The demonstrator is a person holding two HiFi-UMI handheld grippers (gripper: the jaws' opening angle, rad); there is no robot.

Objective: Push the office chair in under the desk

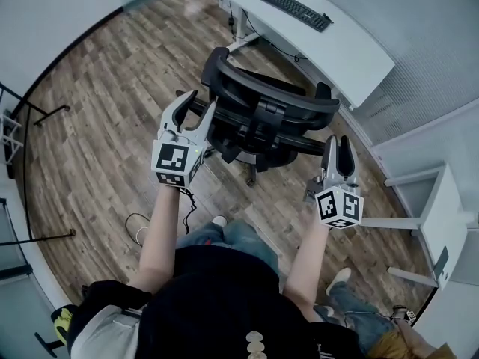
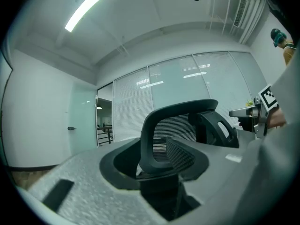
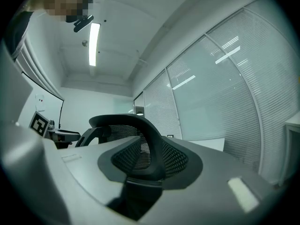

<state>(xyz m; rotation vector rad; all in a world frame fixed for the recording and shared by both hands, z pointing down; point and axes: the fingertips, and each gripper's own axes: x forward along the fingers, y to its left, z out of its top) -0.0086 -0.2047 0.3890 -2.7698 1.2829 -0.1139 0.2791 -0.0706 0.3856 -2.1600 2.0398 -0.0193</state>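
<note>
The black mesh office chair [image 1: 262, 103] stands on the wood floor with its back toward me, and its seat faces the white desk [image 1: 329, 40]. My left gripper [image 1: 200, 103] is at the left edge of the backrest. Its jaws stand apart, and the backrest frame [image 2: 149, 130] rises from the gap between them. My right gripper [image 1: 337, 142] is at the right end of the backrest, also with its jaws apart and the curved frame [image 3: 151, 144] in the gap. I cannot tell whether any pad presses on the frame.
A black keyboard [image 1: 292, 8] lies on the desk. A second white table [image 1: 441, 215] stands at the right, by the glass wall. A thin cable [image 1: 138, 226] lies on the floor at my left. Black stand legs [image 1: 45, 112] are at the far left.
</note>
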